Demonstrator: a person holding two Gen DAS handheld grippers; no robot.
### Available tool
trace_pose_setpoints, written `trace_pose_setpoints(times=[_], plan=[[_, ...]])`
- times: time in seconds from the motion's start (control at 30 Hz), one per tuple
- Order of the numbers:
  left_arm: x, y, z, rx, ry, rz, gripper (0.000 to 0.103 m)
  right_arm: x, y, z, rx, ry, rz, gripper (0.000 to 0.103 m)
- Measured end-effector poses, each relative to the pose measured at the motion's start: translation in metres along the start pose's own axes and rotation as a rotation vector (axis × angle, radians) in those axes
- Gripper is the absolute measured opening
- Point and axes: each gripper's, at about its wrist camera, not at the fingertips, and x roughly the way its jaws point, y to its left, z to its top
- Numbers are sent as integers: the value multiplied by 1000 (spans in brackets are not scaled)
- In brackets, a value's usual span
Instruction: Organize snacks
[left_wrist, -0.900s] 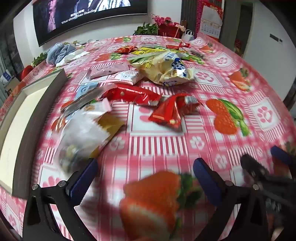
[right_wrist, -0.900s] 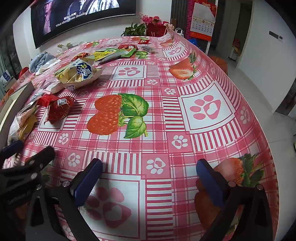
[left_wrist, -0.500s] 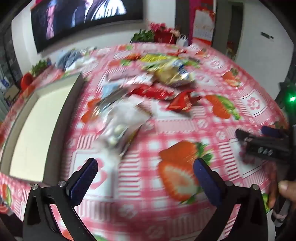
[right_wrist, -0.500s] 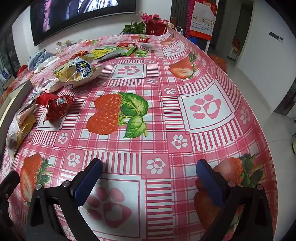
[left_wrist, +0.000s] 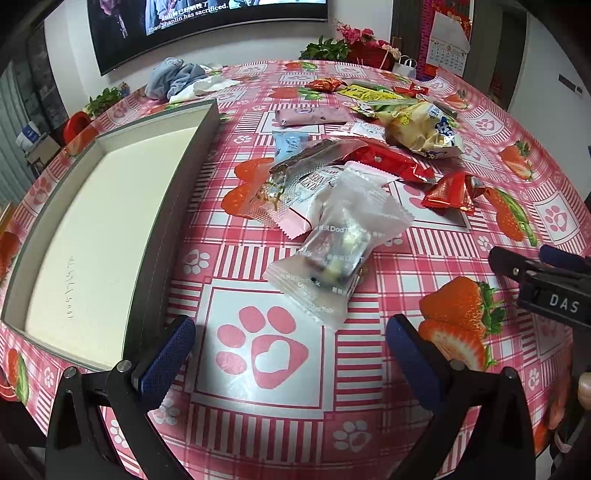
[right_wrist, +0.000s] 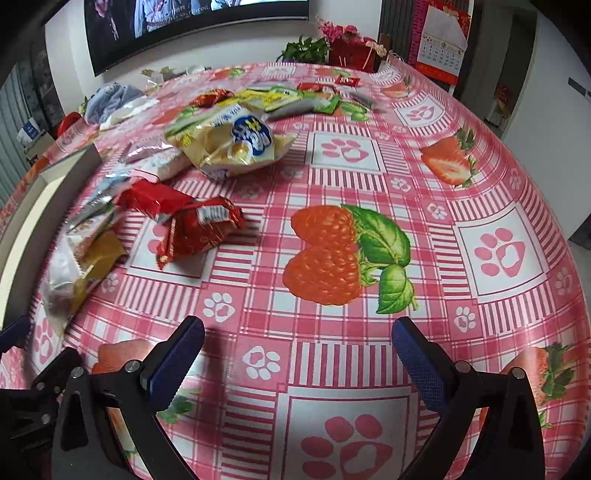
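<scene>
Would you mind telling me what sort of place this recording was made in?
Probably a home living or dining room: a wall-mounted TV plays a subtitled show, a calendar hangs on the wall, and snacks lie on a strawberry-print tablecloth.

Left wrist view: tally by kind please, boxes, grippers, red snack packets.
Open box: 1
Grippers: 2, left gripper and right gripper, both open
Red snack packets: 4 that I can separate, long one, small one, two far ones
Total: 7
</scene>
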Motion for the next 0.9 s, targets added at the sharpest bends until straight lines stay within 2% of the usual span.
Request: trace_pose_setpoints(times=[0.2, 0.43, 0.63, 0.8, 0.9], plan=[[2, 0, 5, -14, 48, -9, 103, 1, -2, -3, 4, -17, -2, 102], [0, -1, -1, -29, -10, 8, 103, 0, -1, -5, 4, -34, -6, 102], [4, 0, 9, -13, 55, -9, 103, -1, -1, -5, 6, -40, -7, 102], [9, 2, 17, 2, 154, -30, 103, 0, -2, -5, 5, -40, -7, 102], [8, 2, 16, 14, 136, -28, 103, 0, -2, -5, 5, -40, -7, 102]])
